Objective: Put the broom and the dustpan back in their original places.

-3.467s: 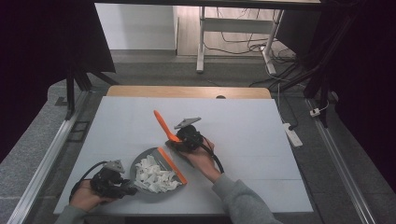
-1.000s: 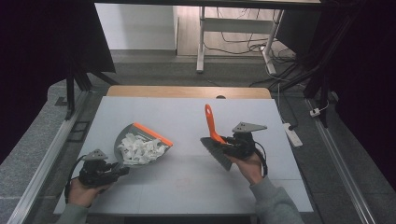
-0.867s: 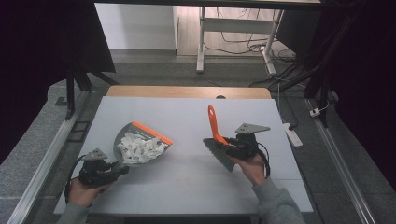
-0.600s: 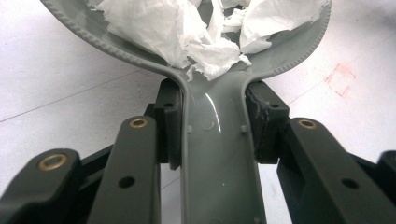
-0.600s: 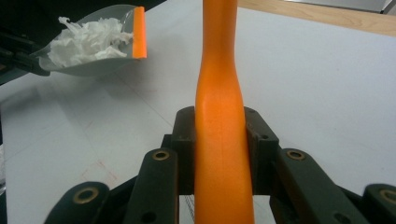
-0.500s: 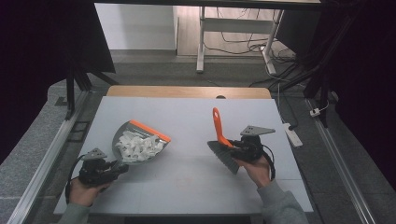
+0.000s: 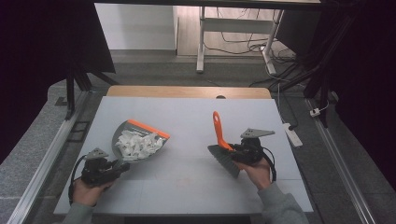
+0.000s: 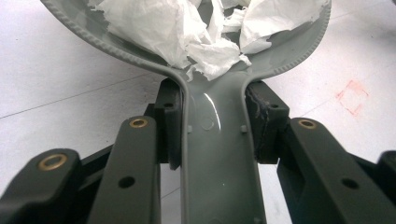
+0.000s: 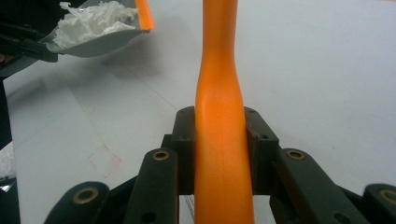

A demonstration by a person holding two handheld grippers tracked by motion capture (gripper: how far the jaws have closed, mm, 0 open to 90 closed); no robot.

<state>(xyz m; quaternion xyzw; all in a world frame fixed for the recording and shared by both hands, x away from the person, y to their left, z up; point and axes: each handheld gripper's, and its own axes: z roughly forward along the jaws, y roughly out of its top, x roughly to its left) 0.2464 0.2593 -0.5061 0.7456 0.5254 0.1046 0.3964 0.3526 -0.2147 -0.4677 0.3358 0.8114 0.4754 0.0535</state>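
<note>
A grey dustpan with an orange lip holds a heap of white paper scraps. It hangs a little above the white table at the left, casting a shadow below it. My left gripper is shut on its grey handle, and the scraps lie just beyond the pads. At the right, my right gripper is shut on a brush whose orange handle points up and away and whose grey bristles face the table. The right gripper view shows the orange handle between the pads, with the dustpan at top left.
The white table top ends in a wooden strip at the far side. A white power strip lies off its right edge, and metal rails run along both sides. A faint red square mark sits on the table.
Since 3.5 s ago the dustpan has moved left and back, and the brush has swung away from it to the right. Over the last second the brush drifted slightly further right.
</note>
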